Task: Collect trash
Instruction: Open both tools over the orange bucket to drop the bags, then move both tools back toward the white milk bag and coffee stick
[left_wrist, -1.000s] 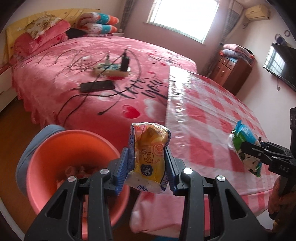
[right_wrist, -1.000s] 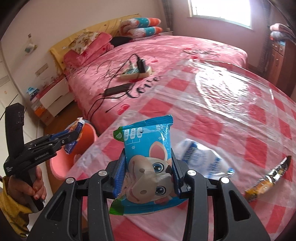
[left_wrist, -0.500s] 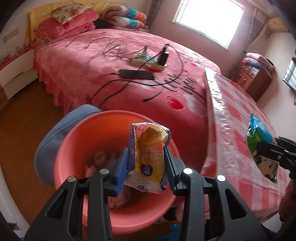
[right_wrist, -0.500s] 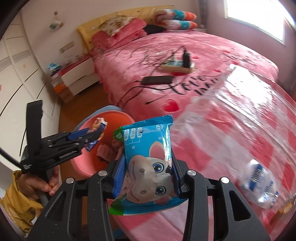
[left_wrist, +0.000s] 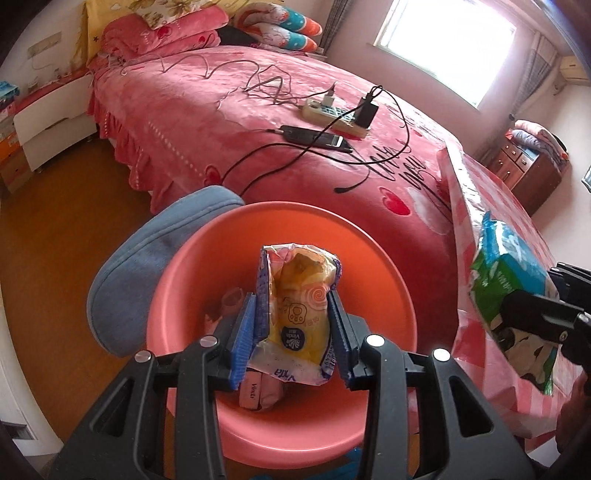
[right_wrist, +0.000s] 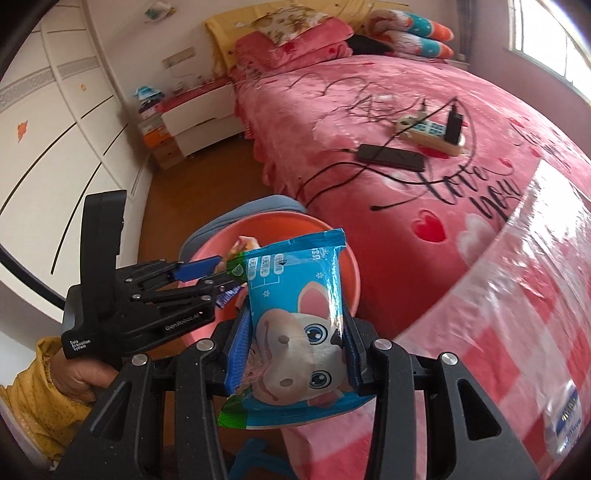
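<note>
My left gripper (left_wrist: 291, 325) is shut on a yellow snack wrapper (left_wrist: 299, 314), held right above the mouth of an orange-pink bin (left_wrist: 280, 435) that has several wrappers in its bottom. My right gripper (right_wrist: 295, 343) is shut on a blue snack bag with a cartoon animal (right_wrist: 295, 332). In the right wrist view this bag hangs at the table's edge, just right of the bin (right_wrist: 347, 280), and the left gripper (right_wrist: 207, 273) reaches over the bin from the left. From the left wrist camera the blue bag (left_wrist: 506, 295) shows at the far right.
A blue-grey cushion (left_wrist: 147, 266) lies against the bin's left side. Behind it stands a pink bed (left_wrist: 221, 122) with a power strip (left_wrist: 336, 118), a phone (left_wrist: 317, 138) and cables. The checked pink tablecloth (right_wrist: 517, 332) fills the right, with a clear wrapper (right_wrist: 569, 413) on it.
Both grippers swung left, away from the table, keeping their wrappers. The left one came over the bin's mouth and a little lower; the right one reached the table's edge beside the bin.
</note>
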